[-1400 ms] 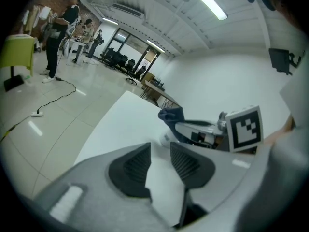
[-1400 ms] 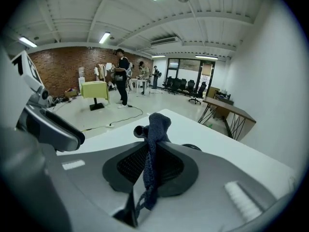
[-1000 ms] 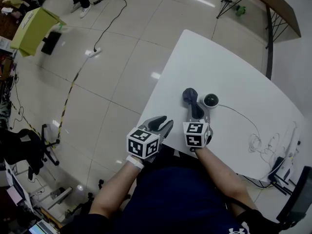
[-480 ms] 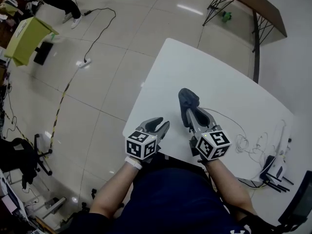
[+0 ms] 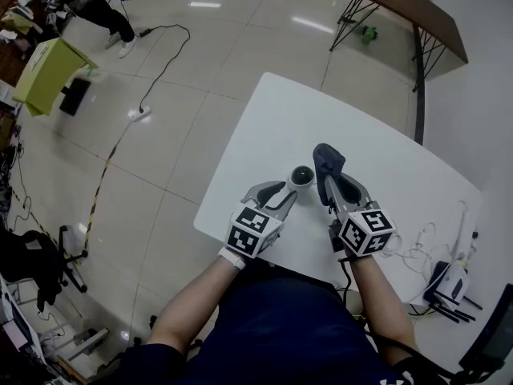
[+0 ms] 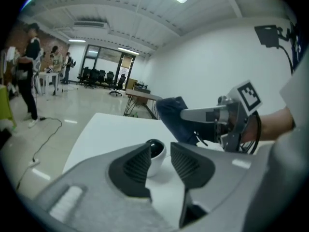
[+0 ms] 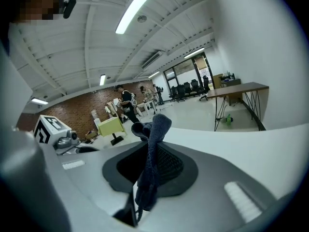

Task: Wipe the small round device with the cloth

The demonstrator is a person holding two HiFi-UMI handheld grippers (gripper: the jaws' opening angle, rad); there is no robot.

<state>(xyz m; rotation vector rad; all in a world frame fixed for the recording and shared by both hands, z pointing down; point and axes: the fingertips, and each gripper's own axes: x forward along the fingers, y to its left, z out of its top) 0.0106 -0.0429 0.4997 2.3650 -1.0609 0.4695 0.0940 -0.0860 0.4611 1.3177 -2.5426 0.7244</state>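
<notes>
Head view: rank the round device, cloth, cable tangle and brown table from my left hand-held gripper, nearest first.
1. Round device, just ahead of the left hand-held gripper.
2. Cloth, right of the device.
3. Cable tangle, at the white table's right end.
4. Brown table, beyond, across the floor.

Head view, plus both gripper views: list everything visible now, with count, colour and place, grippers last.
table: one, white, centre of the head view.
small round device: one, white with dark dome, on the table just beyond the left gripper.
cloth: one, dark blue, pinched in the right gripper.
cables: a tangle, white, table's right edge.
brown table: one, far across the floor.
box: one, yellow-green, floor, far left.
power strip: one, white, floor, black cable attached.
left gripper: one, grey, jaws apart, holding nothing.
right gripper: one, grey, shut on the cloth.
</notes>
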